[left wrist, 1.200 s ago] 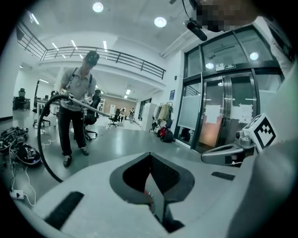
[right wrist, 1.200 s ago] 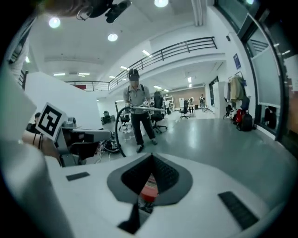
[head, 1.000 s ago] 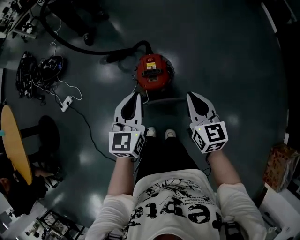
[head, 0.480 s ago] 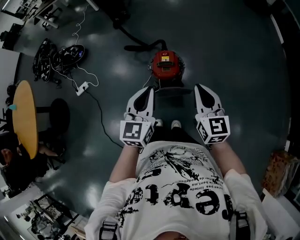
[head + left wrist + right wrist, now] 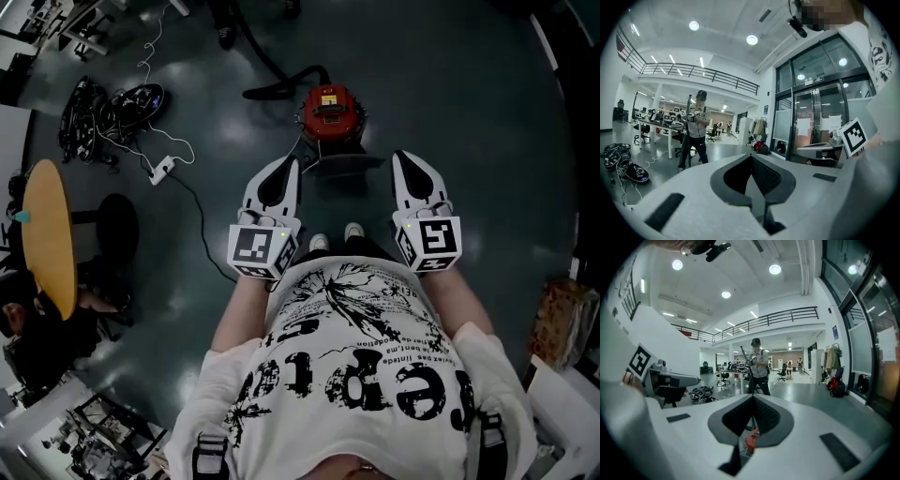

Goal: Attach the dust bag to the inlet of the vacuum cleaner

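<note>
A red vacuum cleaner stands on the dark floor ahead of the person's feet, and its black hose runs off to the upper left. Just in front of it lies a dark flat piece; I cannot tell whether it is the dust bag. My left gripper and right gripper are held side by side in the air, well above the floor, both shut and empty. In the right gripper view a bit of the red vacuum cleaner shows below the jaws. The left gripper points at the room.
A round yellow table stands at the left, with a white power strip and a heap of cables beyond it. A cardboard box sits at the right edge. Another person stands farther off beside desks.
Both grippers have risen away from the floor, closer to the head camera, and stayed shut. The vacuum cleaner now sits higher and smaller in the head view.
</note>
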Tool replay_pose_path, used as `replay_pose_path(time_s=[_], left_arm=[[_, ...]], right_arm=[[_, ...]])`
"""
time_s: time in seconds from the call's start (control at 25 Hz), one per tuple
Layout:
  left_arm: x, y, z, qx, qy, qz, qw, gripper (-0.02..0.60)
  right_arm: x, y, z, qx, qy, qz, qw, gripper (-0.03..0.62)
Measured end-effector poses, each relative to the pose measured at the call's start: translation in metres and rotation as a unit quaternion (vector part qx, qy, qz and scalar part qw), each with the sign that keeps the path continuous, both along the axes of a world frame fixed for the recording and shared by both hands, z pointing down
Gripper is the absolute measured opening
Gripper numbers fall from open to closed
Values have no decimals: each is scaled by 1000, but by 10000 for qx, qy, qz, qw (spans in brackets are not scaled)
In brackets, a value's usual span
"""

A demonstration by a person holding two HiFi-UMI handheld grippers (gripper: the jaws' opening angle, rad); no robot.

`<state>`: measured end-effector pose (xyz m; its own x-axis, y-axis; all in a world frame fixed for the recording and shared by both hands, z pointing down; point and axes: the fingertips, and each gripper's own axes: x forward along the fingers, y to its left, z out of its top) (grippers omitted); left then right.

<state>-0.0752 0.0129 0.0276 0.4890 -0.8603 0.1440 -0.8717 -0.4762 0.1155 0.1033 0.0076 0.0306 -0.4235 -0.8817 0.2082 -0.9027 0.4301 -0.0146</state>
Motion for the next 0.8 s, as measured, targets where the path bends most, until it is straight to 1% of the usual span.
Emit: replay_pose_path(time_s=[0.12, 0.28, 0.52, 0.8], left_arm=[[-2, -1, -2, 7, 0, 138, 9999, 3], [-6, 0, -9, 97, 43, 271, 9996, 3], [-13, 1, -5, 134, 18, 328, 9994, 3], [-14, 3, 0, 94, -36, 367, 9993, 3]], right_arm=[[-4, 2, -3, -19, 74, 114, 9999, 2], [-8, 6, -3, -92, -1, 245, 9997, 2], [-16, 7, 1, -121, -64, 263, 9996, 2], [-19, 11, 5, -123, 38, 328, 9994, 2]])
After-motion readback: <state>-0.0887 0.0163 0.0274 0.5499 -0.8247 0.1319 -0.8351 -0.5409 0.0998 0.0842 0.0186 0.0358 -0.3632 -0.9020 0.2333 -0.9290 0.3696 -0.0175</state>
